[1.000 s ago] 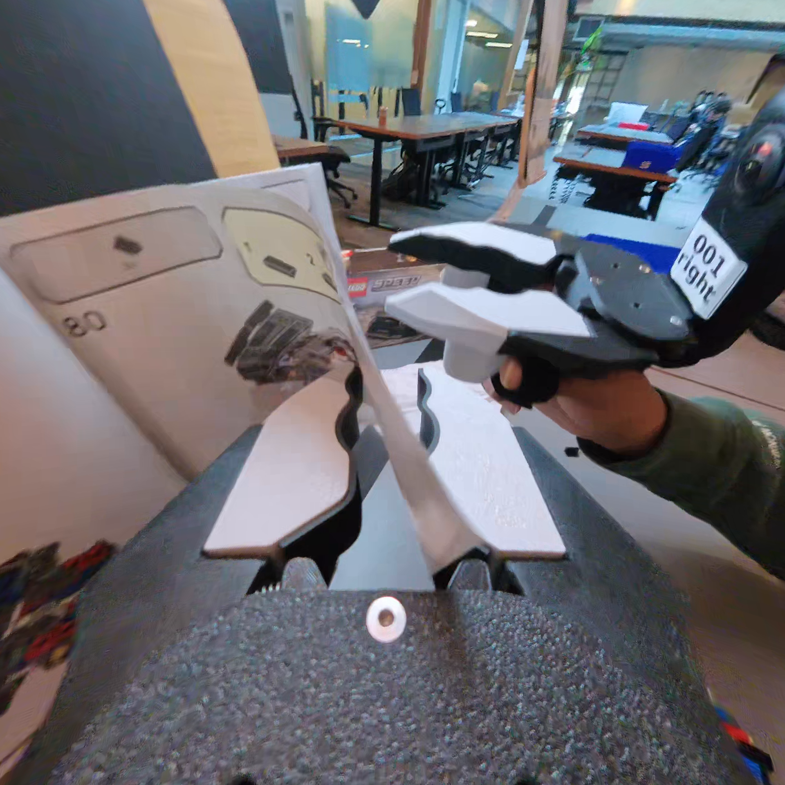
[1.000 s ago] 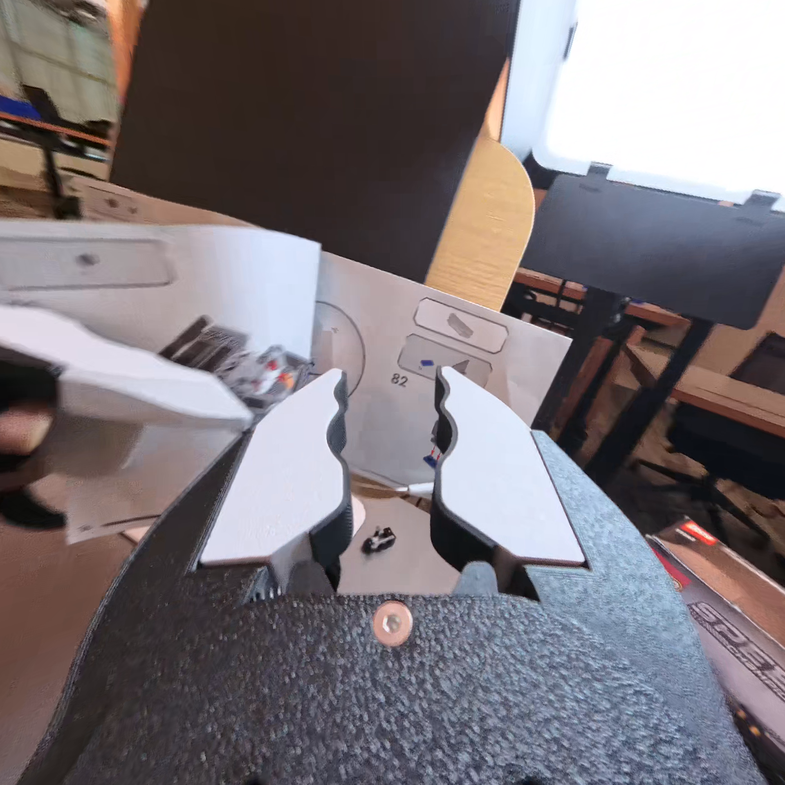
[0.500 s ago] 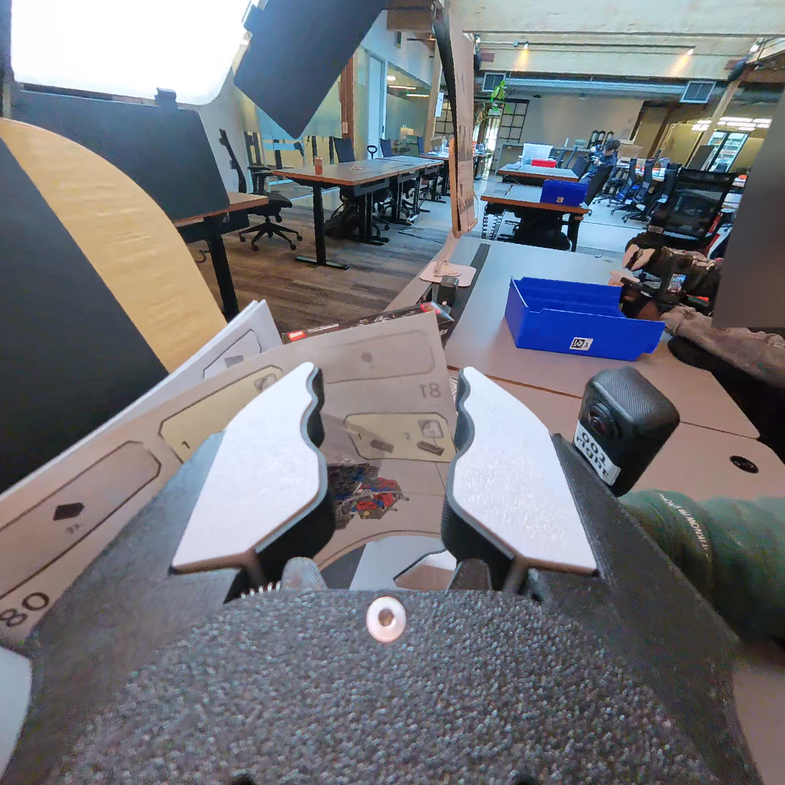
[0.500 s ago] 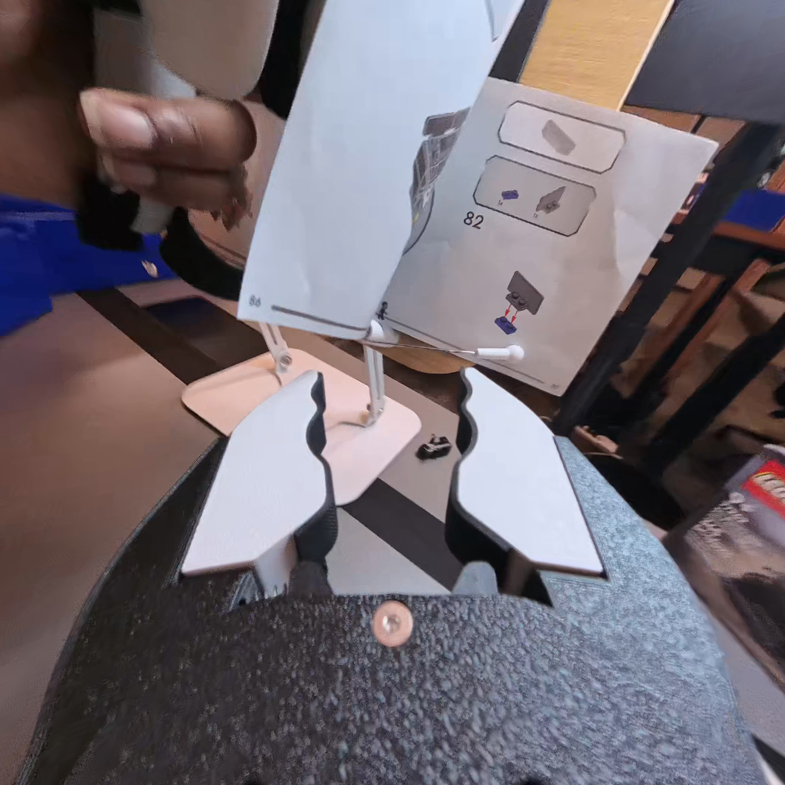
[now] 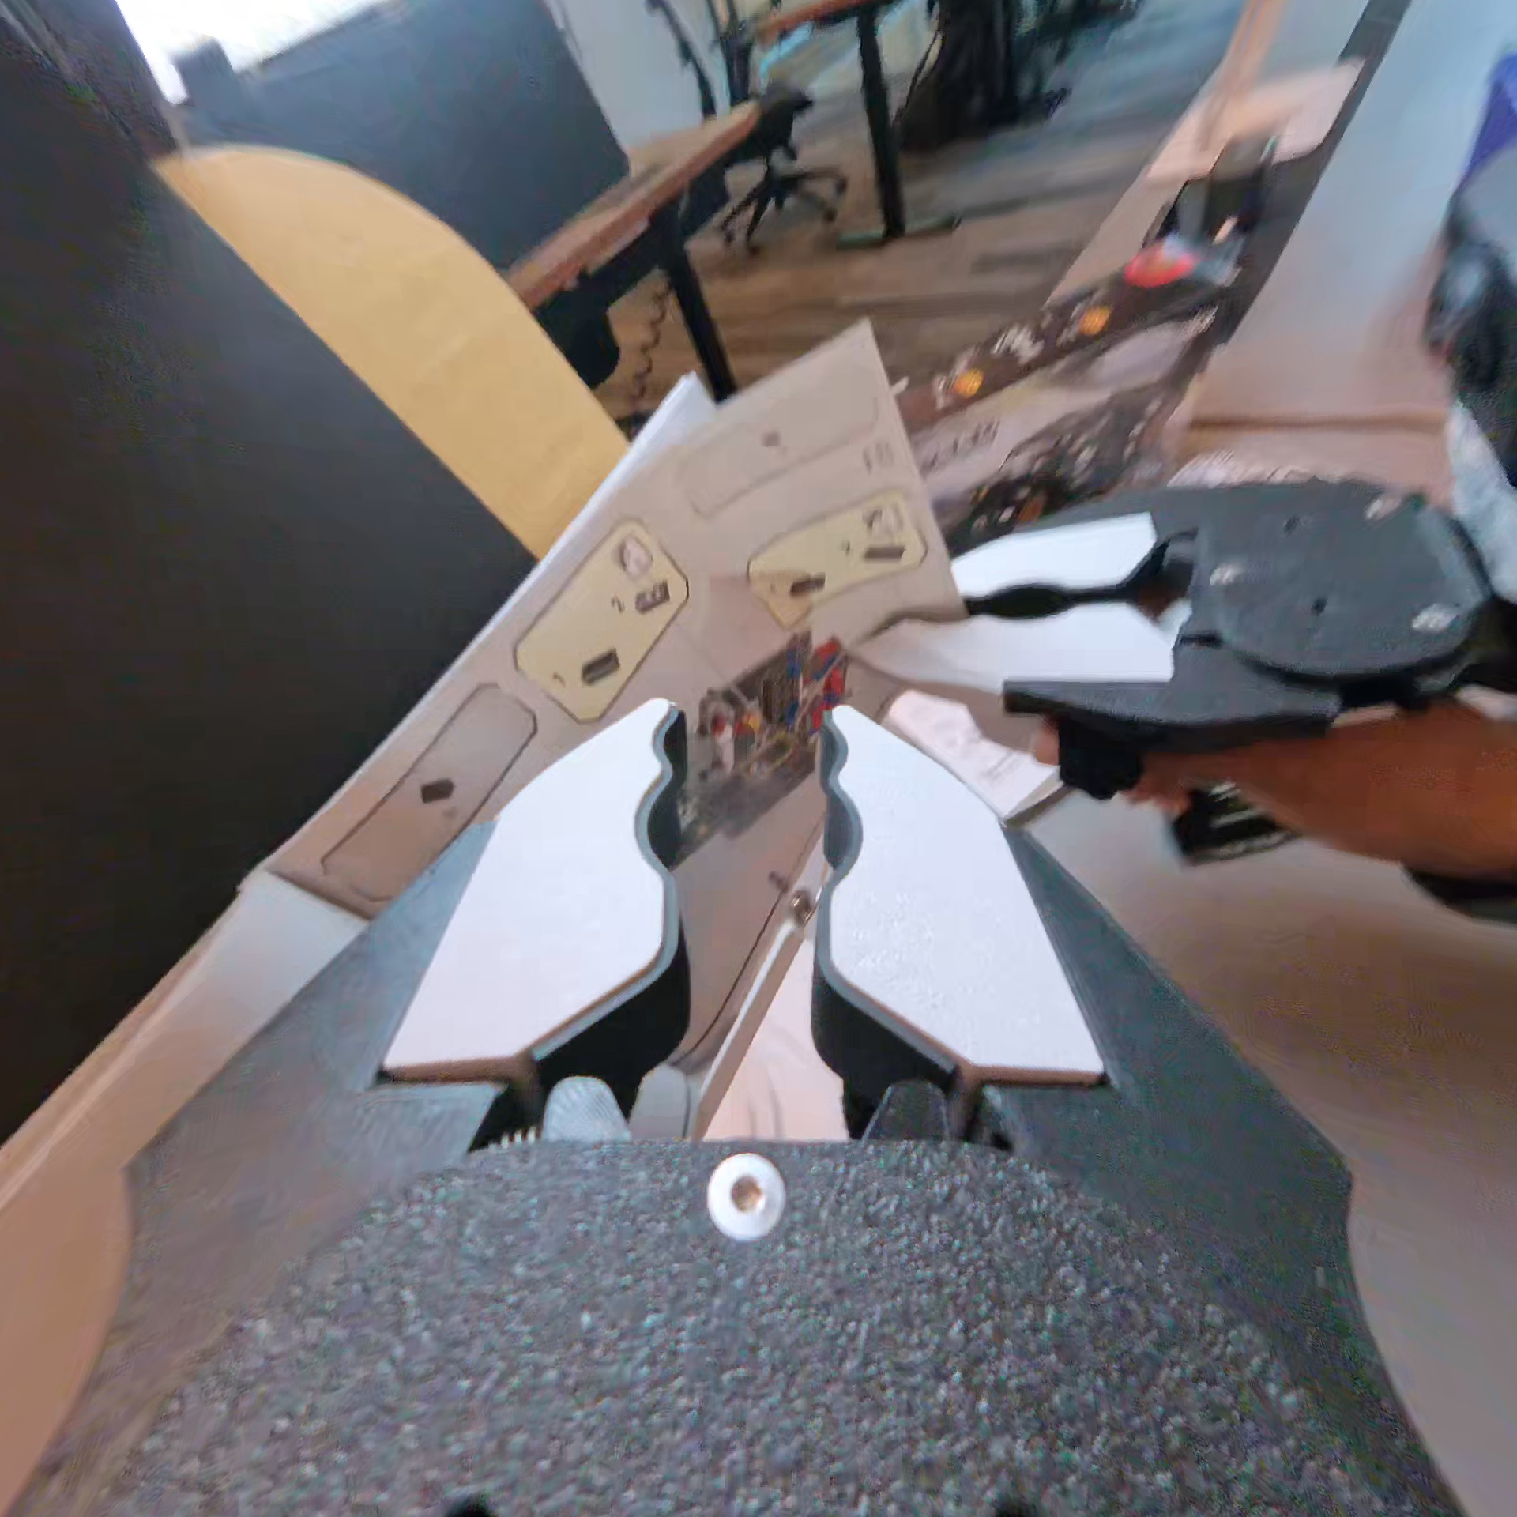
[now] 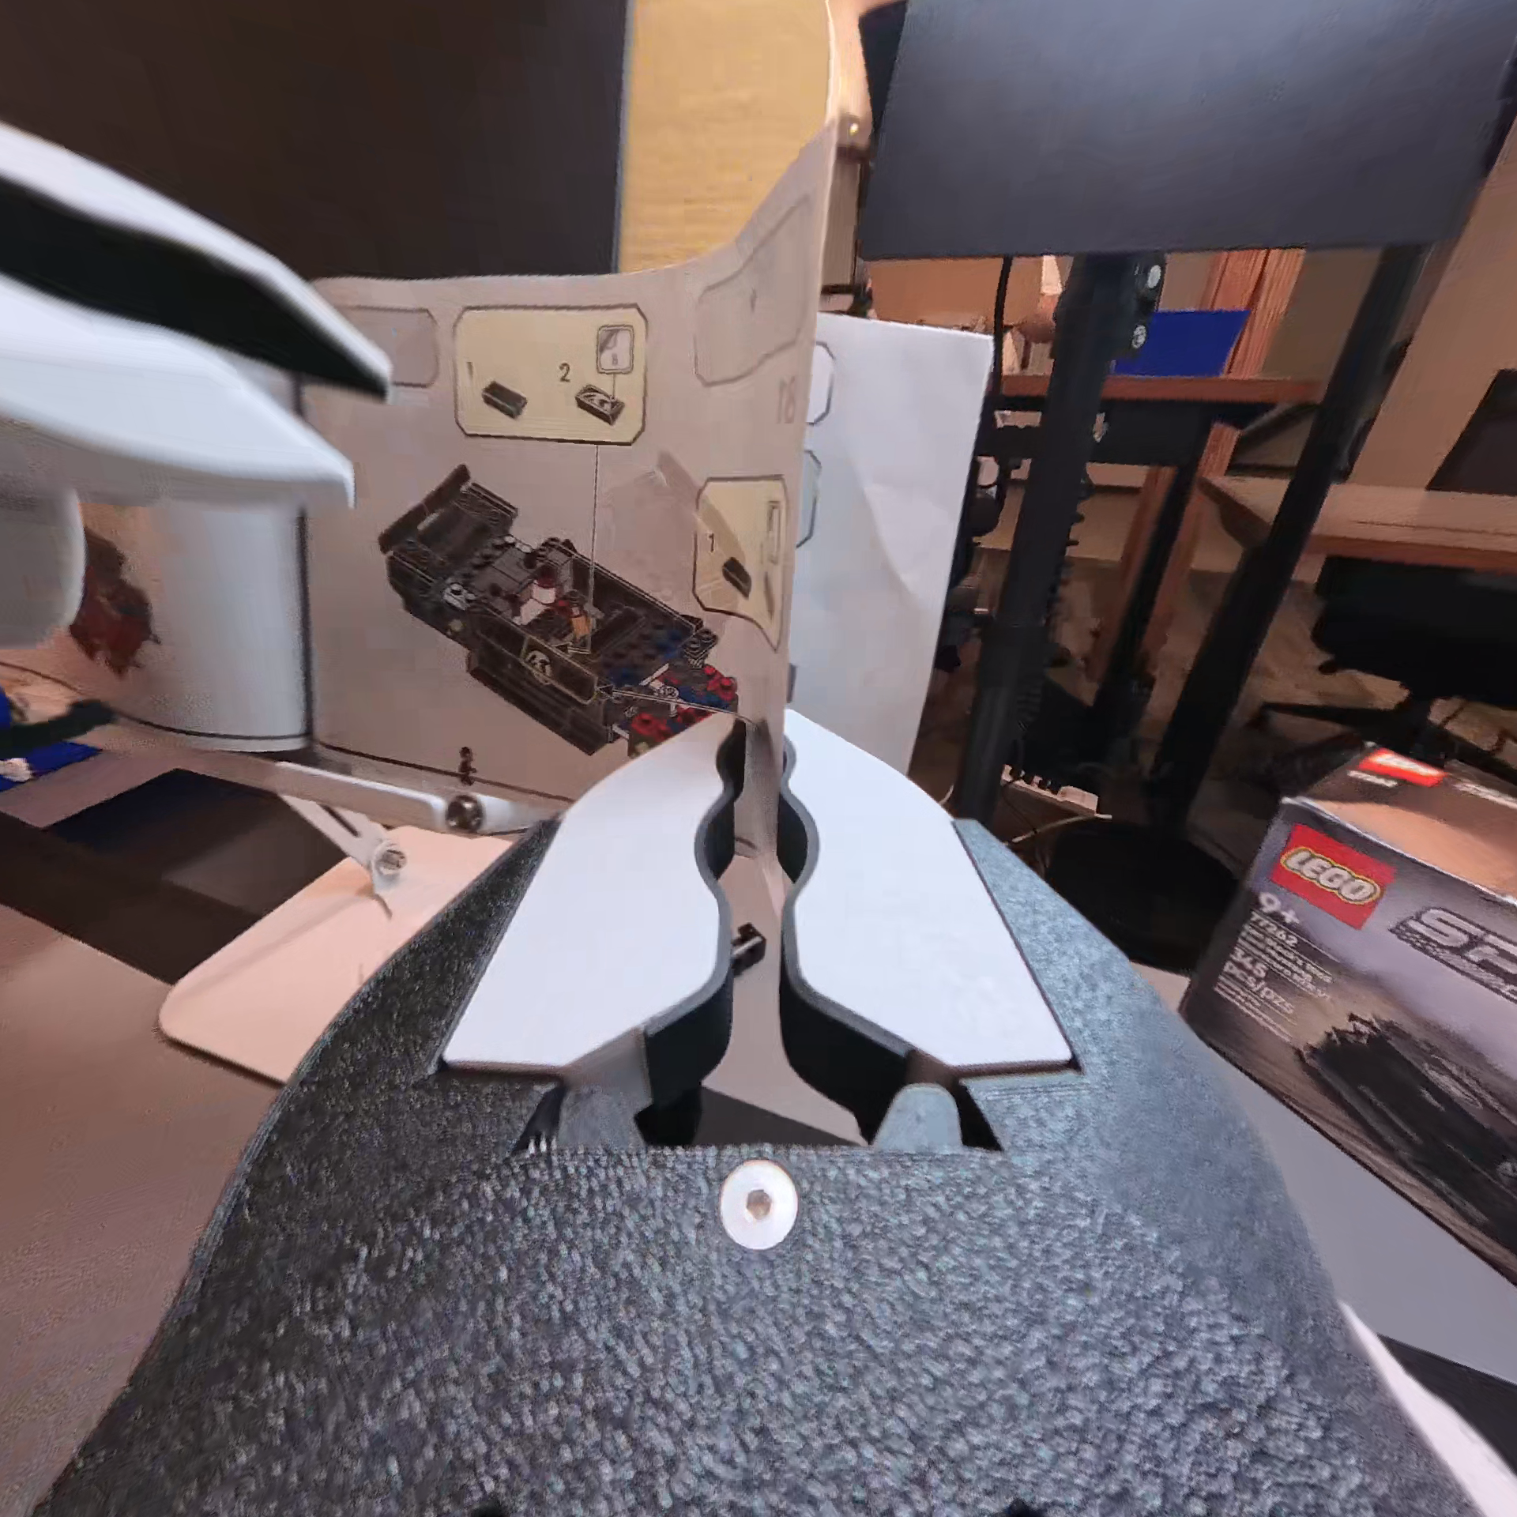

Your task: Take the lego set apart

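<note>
An instruction booklet (image 6: 525, 509) stands open on a white stand (image 6: 279, 985); it also shows in the left wrist view (image 5: 739, 525). My right gripper (image 6: 755, 743) is shut on the lower edge of one page, which curls upward. From the left wrist view it (image 5: 944, 611) pinches the page's right corner. My left gripper (image 5: 747, 739) is open and empty, just in front of the booklet; its white fingers (image 6: 246, 443) show at the upper left of the right wrist view. A small black lego piece (image 6: 747, 944) lies on the table by the stand.
A dark lego set box (image 6: 1395, 969) stands on the table to the right, also seen in the left wrist view (image 5: 1067, 410). A black and tan panel (image 5: 246, 410) rises behind the booklet. Desks and chairs stand beyond the table edge. The tips of one gripper are about 9 centimetres away from the tips of the other. The small black lego piece (image 6: 747, 944) sits 20 centimetres or so from the ends of my right fingers.
My left gripper let go of the page it held and is open. My right gripper, open before, has moved in and shut on a page edge.
</note>
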`<state>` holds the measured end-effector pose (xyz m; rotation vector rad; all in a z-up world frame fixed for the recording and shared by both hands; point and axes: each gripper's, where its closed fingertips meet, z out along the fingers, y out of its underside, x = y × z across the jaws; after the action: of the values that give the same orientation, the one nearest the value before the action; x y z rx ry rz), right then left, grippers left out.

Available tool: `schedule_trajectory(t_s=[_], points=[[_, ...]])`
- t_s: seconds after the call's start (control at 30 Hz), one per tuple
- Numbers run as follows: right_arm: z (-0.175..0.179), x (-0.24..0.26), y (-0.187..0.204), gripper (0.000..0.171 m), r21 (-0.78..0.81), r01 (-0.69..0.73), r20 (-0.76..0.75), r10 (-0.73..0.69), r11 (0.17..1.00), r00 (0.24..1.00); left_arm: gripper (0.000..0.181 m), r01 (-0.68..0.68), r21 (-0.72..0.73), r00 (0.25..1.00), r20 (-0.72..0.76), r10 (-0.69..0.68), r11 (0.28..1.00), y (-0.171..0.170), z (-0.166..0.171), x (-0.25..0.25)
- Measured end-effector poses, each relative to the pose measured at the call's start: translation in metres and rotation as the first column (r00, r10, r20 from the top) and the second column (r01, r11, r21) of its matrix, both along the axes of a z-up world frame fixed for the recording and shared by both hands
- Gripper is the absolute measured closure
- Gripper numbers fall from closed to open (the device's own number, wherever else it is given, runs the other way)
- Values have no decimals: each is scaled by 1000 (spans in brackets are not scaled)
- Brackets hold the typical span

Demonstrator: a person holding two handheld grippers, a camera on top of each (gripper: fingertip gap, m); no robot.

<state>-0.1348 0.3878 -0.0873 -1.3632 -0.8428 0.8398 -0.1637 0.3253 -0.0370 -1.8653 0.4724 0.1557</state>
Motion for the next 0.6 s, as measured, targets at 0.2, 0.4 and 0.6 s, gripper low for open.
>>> schedule_trajectory(t_s=[0.2,0.4,0.6], points=[[-5,7,33,143,-97,140,0,-141,985,990,167,-190,-71,933,-324,157,979,16,-41,-37],[-44,23,4,142,-453,-39,-159,-37,891,987,181,-248,-14,908,-353,227,969,21,-37,-46],[-34,-20,-33,137,-463,-184,-202,99,867,974,181,-274,-5,931,-250,264,962,23,-37,-46]])
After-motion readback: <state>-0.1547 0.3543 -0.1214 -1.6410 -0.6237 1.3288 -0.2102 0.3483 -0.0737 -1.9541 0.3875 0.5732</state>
